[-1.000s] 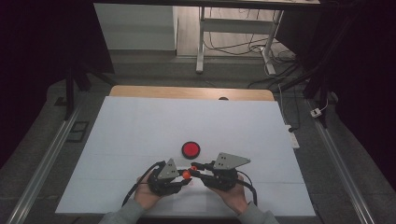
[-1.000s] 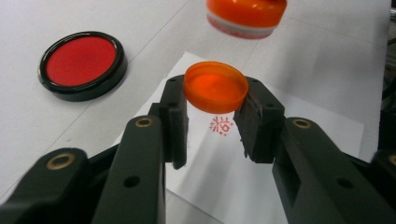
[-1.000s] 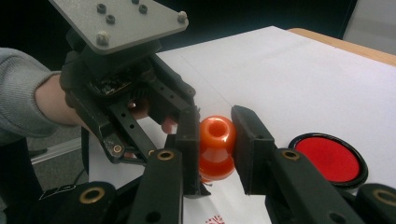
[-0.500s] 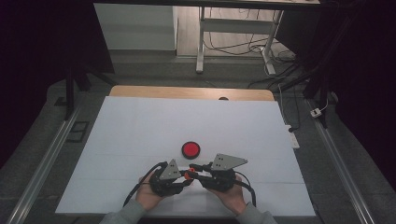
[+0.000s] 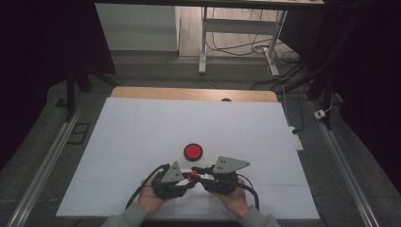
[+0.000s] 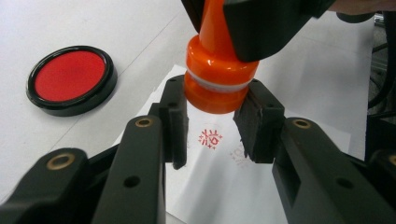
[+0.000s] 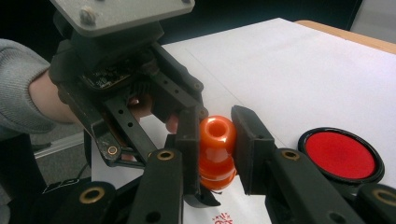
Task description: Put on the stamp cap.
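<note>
An orange stamp [image 6: 217, 79] with a rounded knob hangs just above a small white paper [image 6: 219, 186] that bears a red stamp mark [image 6: 210, 138]. My left gripper [image 6: 217, 119] is shut on the stamp's wide base, one pad on each side. My right gripper [image 7: 216, 126] is shut on the stamp's [image 7: 215, 163] upper handle. In the high view both grippers meet at the stamp [image 5: 192, 175] near the table's front edge, the left gripper [image 5: 188, 180] coming from the left and the right gripper [image 5: 197, 172] from the right.
A round red ink pad [image 5: 193, 151] in a black case lies open on the white table cover [image 5: 142, 132], just beyond the grippers. A wooden table edge [image 5: 189, 93] runs along the back. Metal rails [image 5: 42, 165] flank both sides.
</note>
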Tool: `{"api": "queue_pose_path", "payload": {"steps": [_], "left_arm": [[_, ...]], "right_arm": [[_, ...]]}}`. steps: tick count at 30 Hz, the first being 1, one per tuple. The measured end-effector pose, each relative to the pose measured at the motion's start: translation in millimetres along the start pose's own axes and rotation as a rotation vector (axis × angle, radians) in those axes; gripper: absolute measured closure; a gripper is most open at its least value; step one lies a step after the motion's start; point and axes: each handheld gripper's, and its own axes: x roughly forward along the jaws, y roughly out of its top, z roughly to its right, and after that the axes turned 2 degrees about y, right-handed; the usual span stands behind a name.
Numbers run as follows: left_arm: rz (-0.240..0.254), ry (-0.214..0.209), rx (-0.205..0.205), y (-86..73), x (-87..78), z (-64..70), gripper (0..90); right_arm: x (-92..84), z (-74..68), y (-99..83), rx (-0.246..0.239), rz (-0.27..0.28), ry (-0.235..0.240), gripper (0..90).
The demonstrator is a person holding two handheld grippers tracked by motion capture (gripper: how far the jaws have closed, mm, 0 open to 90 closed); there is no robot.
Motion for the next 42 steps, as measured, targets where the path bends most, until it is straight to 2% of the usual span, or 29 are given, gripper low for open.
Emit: {"api": "queue_pose_path", "payload": {"steps": [42], "left_arm": [[0.011, 0.015, 0.017, 0.6, -1.2, 1.9, 64.9]], "right_arm": [[1.6, 1.6, -3.2, 0.002, -0.004, 0.005, 72.5]]}}
